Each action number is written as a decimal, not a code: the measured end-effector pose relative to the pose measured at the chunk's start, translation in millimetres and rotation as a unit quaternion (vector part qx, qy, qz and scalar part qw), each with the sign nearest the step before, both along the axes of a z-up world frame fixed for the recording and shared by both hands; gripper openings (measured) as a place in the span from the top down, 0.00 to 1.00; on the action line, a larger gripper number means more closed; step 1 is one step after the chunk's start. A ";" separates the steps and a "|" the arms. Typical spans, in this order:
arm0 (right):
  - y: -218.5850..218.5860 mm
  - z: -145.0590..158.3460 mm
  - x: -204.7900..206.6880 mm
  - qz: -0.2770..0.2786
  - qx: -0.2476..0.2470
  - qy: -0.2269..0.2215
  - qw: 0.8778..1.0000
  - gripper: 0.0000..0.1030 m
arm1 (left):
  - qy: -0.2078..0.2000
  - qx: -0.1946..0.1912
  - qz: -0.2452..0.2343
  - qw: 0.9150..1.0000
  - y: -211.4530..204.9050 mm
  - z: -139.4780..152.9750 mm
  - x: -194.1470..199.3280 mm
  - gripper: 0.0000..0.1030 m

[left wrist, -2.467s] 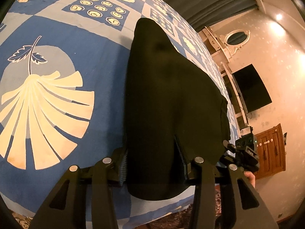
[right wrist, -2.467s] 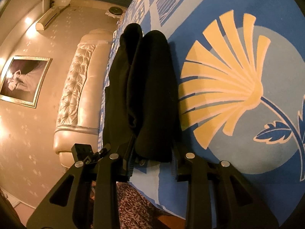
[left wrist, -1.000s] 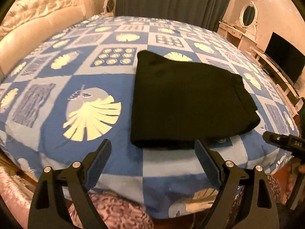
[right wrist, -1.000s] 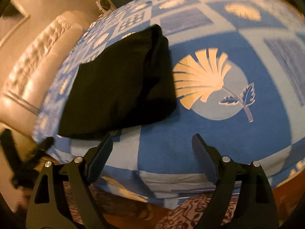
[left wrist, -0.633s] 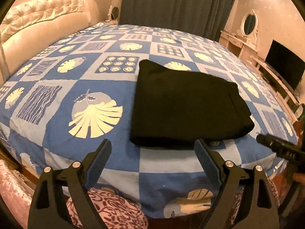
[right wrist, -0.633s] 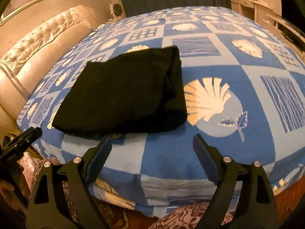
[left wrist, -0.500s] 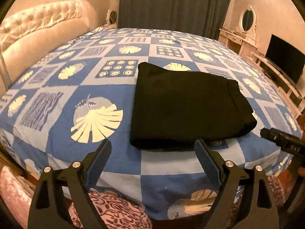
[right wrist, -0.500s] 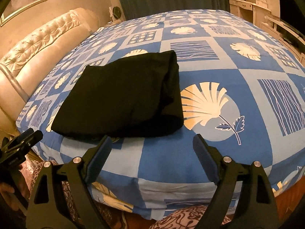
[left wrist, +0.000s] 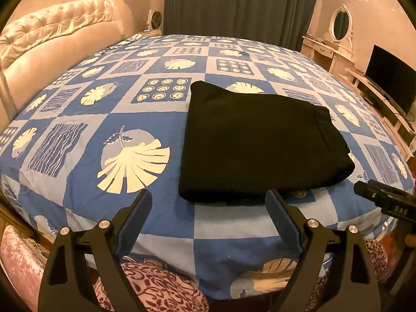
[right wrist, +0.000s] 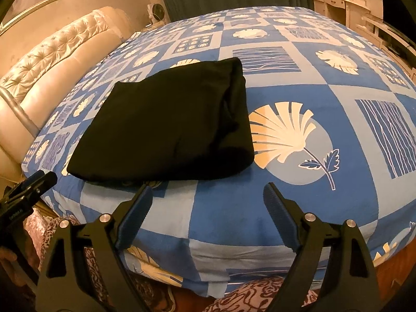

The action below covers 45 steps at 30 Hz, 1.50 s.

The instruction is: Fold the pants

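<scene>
Black pants (left wrist: 257,143) lie folded flat on the blue patterned bed (left wrist: 104,119). Left claw (left wrist: 208,205) and right claw (right wrist: 206,199) both spread apart, empty, at the near edge.

bare bedspread (left wrist: 109,119) all around the folded pants (left wrist: 254,140)

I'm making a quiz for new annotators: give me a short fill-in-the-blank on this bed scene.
1. The pants are ____ in colour.
2. The pants lie folded on the ____.
3. The jaws of the left gripper and the right gripper both stand ____.
4. Between each gripper's fingers there is ____.

Missing words: black; bed; open; nothing
</scene>
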State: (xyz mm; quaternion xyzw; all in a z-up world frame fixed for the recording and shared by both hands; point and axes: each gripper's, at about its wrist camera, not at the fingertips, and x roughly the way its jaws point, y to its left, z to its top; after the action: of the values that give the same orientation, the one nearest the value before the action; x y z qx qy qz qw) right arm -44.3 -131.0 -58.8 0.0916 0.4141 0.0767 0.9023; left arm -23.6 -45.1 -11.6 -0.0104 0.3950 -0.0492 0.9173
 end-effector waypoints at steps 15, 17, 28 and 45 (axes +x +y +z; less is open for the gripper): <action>6.1 -6.9 1.8 0.010 -0.003 0.015 1.000 0.16 | 0.013 -0.003 0.005 1.000 1.9 -4.0 4.3 0.15; 6.2 -6.7 1.7 0.010 -0.004 0.015 1.000 0.16 | 0.015 -0.004 0.007 1.000 3.3 -4.4 4.9 0.15; 6.5 -7.6 1.9 0.011 -0.004 0.015 1.000 0.16 | 0.017 -0.004 0.006 1.000 4.1 -4.6 6.1 0.15; 7.6 -12.1 -0.7 0.013 -0.003 0.020 1.000 0.16 | 0.000 -0.007 0.020 1.000 0.9 6.5 2.5 0.15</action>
State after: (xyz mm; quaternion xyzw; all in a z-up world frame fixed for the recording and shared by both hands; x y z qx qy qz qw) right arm -45.0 -123.4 -70.9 0.0848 0.4333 0.0856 0.8931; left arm -21.1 -44.2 -5.1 -0.0253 0.3941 -0.0334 0.9181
